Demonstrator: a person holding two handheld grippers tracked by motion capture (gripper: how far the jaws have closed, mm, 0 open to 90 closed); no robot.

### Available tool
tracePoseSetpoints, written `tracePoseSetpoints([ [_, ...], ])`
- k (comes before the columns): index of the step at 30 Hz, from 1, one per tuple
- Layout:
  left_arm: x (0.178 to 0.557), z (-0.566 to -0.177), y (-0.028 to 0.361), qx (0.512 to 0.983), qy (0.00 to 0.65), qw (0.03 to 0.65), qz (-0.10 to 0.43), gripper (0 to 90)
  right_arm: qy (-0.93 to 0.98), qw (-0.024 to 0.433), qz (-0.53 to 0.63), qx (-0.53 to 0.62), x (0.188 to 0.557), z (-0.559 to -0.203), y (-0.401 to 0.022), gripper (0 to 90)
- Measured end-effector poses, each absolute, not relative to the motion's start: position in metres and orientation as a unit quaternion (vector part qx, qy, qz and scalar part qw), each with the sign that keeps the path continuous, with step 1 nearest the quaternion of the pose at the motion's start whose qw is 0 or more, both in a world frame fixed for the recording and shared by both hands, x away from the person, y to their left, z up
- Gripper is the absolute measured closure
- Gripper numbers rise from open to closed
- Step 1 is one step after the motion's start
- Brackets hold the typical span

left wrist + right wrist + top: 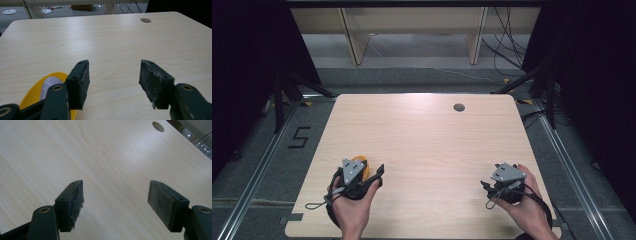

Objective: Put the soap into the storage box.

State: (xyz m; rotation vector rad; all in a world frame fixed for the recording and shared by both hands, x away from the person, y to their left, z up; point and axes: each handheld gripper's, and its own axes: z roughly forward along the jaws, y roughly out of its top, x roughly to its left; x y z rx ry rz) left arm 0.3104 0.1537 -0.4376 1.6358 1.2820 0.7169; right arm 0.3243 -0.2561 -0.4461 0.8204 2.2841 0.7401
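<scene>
Yellow dish [37, 86] sits beside our left tongs [113, 82] (gaping, empty); our right tongs [115, 203] gape empty over the counter [427, 140].

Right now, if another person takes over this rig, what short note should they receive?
Left tool: open, holding nothing, low over the table near its front left.
Right tool: open, holding nothing, over bare wood at the front right.
The yellow object with a pale part on it lies on the table just beside the left tool's left jaw, not between the jaws.
Done: nothing grasped yet.
Left: probably grasp the yellow object.
</scene>
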Motion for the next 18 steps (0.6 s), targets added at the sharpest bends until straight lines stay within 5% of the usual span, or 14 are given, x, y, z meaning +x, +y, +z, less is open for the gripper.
tracePoseSetpoints([
  [18, 0.317, -0.439, 0.102, 0.728, 0.452, 0.45, 0.252, 40.3, 0.857, 0.301, 0.277, 0.313, 0.32, -0.447, -0.261, 29.6],
])
